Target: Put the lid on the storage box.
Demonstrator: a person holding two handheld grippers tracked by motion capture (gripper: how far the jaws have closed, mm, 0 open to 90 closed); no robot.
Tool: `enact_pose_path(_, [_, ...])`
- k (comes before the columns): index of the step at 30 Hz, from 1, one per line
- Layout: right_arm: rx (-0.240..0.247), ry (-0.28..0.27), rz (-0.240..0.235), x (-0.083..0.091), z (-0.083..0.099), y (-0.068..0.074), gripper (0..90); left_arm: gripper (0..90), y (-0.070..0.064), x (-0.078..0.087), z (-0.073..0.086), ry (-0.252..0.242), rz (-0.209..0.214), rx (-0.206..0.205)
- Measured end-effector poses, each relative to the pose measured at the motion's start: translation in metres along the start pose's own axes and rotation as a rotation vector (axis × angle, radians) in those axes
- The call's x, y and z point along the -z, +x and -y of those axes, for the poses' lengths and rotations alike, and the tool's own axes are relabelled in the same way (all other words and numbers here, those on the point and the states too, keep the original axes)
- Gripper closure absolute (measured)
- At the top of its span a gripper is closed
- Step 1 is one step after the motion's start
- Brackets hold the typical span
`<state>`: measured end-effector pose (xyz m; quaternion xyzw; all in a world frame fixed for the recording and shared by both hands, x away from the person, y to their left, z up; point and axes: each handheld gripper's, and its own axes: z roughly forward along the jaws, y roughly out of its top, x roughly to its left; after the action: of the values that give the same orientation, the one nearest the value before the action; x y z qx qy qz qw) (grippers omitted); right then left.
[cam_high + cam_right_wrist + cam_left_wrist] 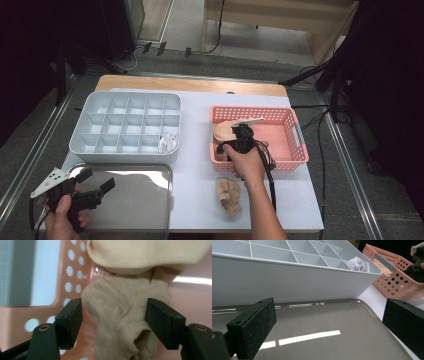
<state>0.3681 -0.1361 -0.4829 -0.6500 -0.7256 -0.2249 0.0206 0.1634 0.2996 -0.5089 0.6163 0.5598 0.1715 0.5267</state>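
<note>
Reaching into the basket: my right gripper [239,134] is down inside the pink basket [292,135], at its near left corner, with a hand wrapped round its grip.
Right claw: the jaws stand apart with a beige sock [125,317] between them; both pads sit right at the sock's edges, but I cannot tell whether they press on it.
Sock in the basket: it lies against the perforated pink wall, and a second, paler piece of cloth [147,255] lies partly over its far end.
Sock on the table: another beige sock [229,196] lies crumpled on the white table [197,165], just in front of the basket and beside my right forearm.
Left gripper: my left gripper [95,184] hangs over the near left part of the metal tray [145,200].
Left claw: jaws wide apart, nothing between them; the tray's shiny surface [324,322] lies beneath.
Grey organiser: a divided grey box [125,125] stands just behind the tray, touching or nearly touching it.
White item: a small white bundle [169,142] sits in the organiser's near right compartment.
</note>
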Motion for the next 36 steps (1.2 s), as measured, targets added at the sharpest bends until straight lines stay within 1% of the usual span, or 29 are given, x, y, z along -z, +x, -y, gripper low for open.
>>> enact_pose_path(1, [0.0, 0.006, 0.006, -0.001, -0.001, 0.0, 33.9, 0.0, 0.0, 0.0, 0.0, 0.0, 0.0, -0.001])
enact_pose_path(2, [0.011, 0.01, 0.031, -0.001, -0.001, 0.001, 38.1, 0.0, 0.0, 0.0, 0.0, 0.0, -0.001, 0.0])
enact_pose_path(3, [0.008, 0.02, 0.05, -0.001, -0.002, 0.003, 40.6, 0.0, 0.001, 0.0, 0.0, 0.001, -0.001, -0.001])
enact_pose_path(4, [0.025, 0.022, 0.072, -0.002, -0.002, 0.004, 44.7, 0.0, 0.001, 0.0, 0.0, 0.002, 0.0, -0.002])
enact_pose_path(6, [0.043, 0.019, 0.114, -0.002, -0.001, 0.005, 55.9, 0.0, 0.001, 0.001, -0.001, 0.0, -0.002, 0.0])
enact_pose_path(7, [0.059, 0.015, 0.131, -0.002, -0.001, 0.005, 62.0, 0.0, 0.001, 0.001, -0.001, -0.003, -0.001, 0.001])
enact_pose_path(8, [0.077, 0.015, 0.142, -0.002, -0.001, 0.004, 66.0, 0.0, 0.001, 0.001, -0.001, -0.004, -0.001, 0.001])
enact_pose_path(9, [0.092, 0.009, 0.141, -0.002, 0.0, 0.003, 70.0, 0.0, 0.001, 0.001, -0.001, -0.004, 0.0, 0.002])
enact_pose_path(11, [0.102, 0.004, 0.143, 0.0, 0.0, 0.0, 78.0, 0.0, 0.002, 0.002, -0.001, -0.004, -0.001, 0.004])
enact_pose_path(13, [0.111, -0.028, 0.117, 0.003, 0.001, -0.004, 84.1, 0.0, 0.002, 0.002, -0.001, -0.007, -0.001, 0.007])
enact_pose_path(15, [0.108, -0.058, 0.108, 0.006, 0.002, -0.007, 85.8, 0.0, 0.002, 0.002, -0.001, -0.006, -0.002, 0.006])
enact_pose_path(16, [0.108, -0.074, 0.118, 0.008, 0.003, -0.008, 86.3, 0.0, 0.002, 0.001, -0.001, -0.005, -0.002, 0.005])
enact_pose_path(17, [0.113, -0.095, 0.116, 0.011, 0.004, -0.01, 86.5, 0.0, 0.002, 0.001, -0.001, -0.005, 0.0, 0.004])
enact_pose_path(18, [0.107, -0.117, 0.111, 0.013, 0.005, -0.013, 86.5, 0.0, 0.001, 0.001, -0.001, -0.004, 0.002, 0.002])
enact_pose_path(19, [0.114, -0.135, 0.104, 0.014, 0.006, -0.014, 86.5, 0.0, 0.001, 0.001, -0.001, -0.006, -0.002, 0.001])
enact_pose_path(21, [0.146, -0.202, 0.098, 0.017, 0.01, -0.018, 86.5, 0.0, 0.0, 0.001, -0.001, -0.004, -0.001, -0.003])
enact_pose_path(23, [0.128, -0.235, 0.07, 0.021, 0.012, -0.021, 86.6, 0.0, 0.0, 0.001, -0.001, -0.001, -0.002, -0.005])
enact_pose_path(24, [0.119, -0.256, 0.065, 0.023, 0.014, -0.024, 86.7, 0.0, 0.0, 0.0, 0.0, 0.0, -0.002, -0.006])
enact_pose_path(27, [0.116, -0.302, 0.057, 0.029, 0.018, -0.028, 86.9, 0.0, 0.0, 0.0, 0.0, 0.002, -0.002, -0.004])
enact_pose_path(31, [0.13, -0.367, 0.022, 0.036, 0.023, -0.028, 87.2, 0.0, -0.001, -0.001, 0.0, 0.005, -0.003, -0.008])
enact_pose_path(33, [0.138, -0.39, 0.025, 0.04, 0.026, -0.028, 87.2, 0.0, -0.001, -0.001, 0.001, 0.003, -0.004, -0.009])
enact_pose_path(35, [0.146, -0.424, 0.009, 0.043, 0.029, -0.029, 87.3, 0.0, -0.001, -0.001, 0.001, 0.003, -0.003, -0.009])
enact_pose_path(36, [0.148, -0.433, 0.013, 0.045, 0.03, -0.029, 87.3, 0.0, -0.002, -0.001, 0.001, 0.003, -0.004, -0.008])
